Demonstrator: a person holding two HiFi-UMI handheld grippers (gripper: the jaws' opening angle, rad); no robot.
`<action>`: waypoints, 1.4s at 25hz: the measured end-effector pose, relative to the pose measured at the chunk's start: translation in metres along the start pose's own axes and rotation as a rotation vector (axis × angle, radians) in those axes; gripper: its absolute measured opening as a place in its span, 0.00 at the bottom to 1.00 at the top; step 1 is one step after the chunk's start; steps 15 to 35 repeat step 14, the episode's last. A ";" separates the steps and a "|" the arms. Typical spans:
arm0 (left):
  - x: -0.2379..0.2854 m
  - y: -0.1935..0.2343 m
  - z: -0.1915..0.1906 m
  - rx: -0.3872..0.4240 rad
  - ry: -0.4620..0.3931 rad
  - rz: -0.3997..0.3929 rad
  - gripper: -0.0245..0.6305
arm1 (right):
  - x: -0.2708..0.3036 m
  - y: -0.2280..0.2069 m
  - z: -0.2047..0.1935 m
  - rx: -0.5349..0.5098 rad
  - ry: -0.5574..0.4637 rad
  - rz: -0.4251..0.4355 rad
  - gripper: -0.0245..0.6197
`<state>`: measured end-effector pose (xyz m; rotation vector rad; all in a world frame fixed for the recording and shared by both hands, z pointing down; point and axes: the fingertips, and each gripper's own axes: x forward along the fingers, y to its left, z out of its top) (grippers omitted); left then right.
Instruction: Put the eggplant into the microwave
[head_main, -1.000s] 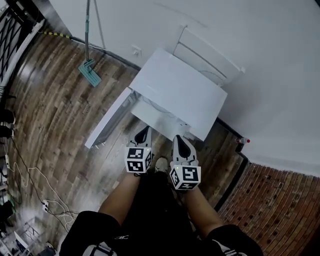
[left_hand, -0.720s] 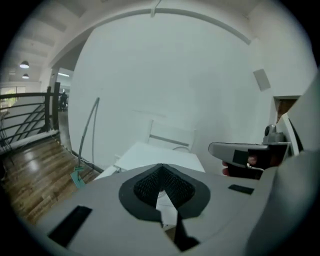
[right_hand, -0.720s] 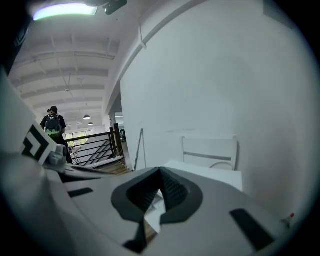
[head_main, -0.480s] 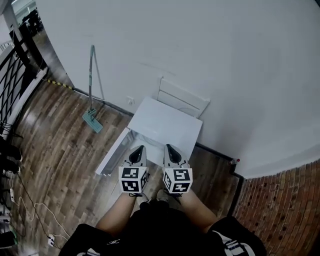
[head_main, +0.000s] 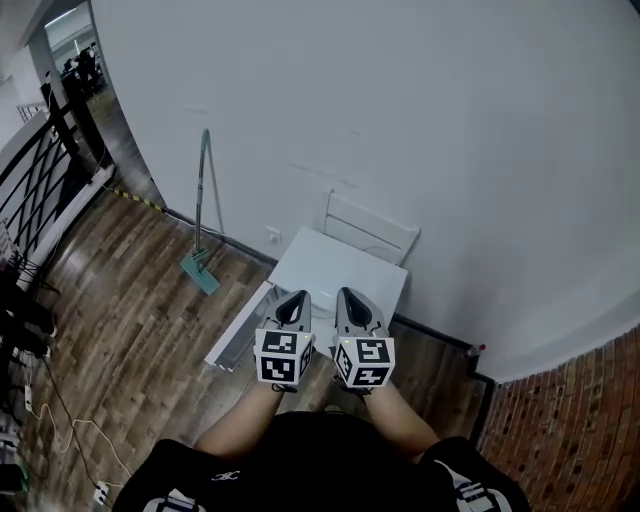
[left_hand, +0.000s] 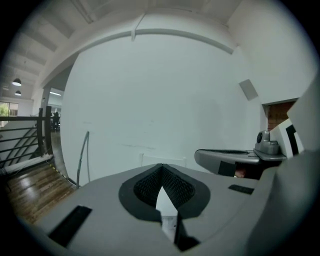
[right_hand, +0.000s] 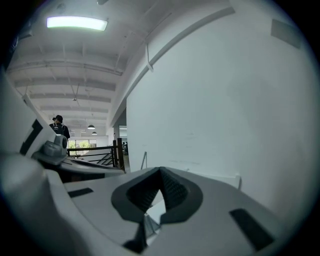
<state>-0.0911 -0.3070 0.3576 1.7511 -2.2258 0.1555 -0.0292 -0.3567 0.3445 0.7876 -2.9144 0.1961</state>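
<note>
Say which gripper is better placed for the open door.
Left, probably. Both are shut and empty, but the open door lies on the side of the left gripper, away from the right gripper.

Big open indoor hall, loft or studio type, more workspace than home. Cues:
- head view: tall bare white wall (head_main: 400, 120) fills the top and right, brown wood-plank floor (head_main: 130, 300) on the left, red brick surface (head_main: 570, 420) lower right
- black metal railing (head_main: 30, 190) at the left edge, with a corridor running off at the upper left
- long-handled mop with teal head (head_main: 200, 272) leaning on the wall, left of centre
- loose cables and a white power strip (head_main: 100, 490) on the floor, lower left
- right tool view: white exposed-beam ceiling (right_hand: 75, 75) with a long rectangular light panel (right_hand: 76, 22) at the top, small hanging lamps (right_hand: 91, 127) far back on the left, and a person in a dark cap (right_hand: 59, 125) at centre left
</note>
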 end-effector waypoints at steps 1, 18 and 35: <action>0.001 0.000 0.002 0.007 -0.001 -0.003 0.04 | 0.001 0.000 0.000 -0.001 -0.001 0.000 0.05; 0.008 0.007 0.006 -0.035 -0.001 -0.032 0.04 | 0.013 -0.002 0.002 -0.025 -0.012 -0.002 0.05; 0.008 0.007 0.006 -0.035 -0.001 -0.032 0.04 | 0.013 -0.002 0.002 -0.025 -0.012 -0.002 0.05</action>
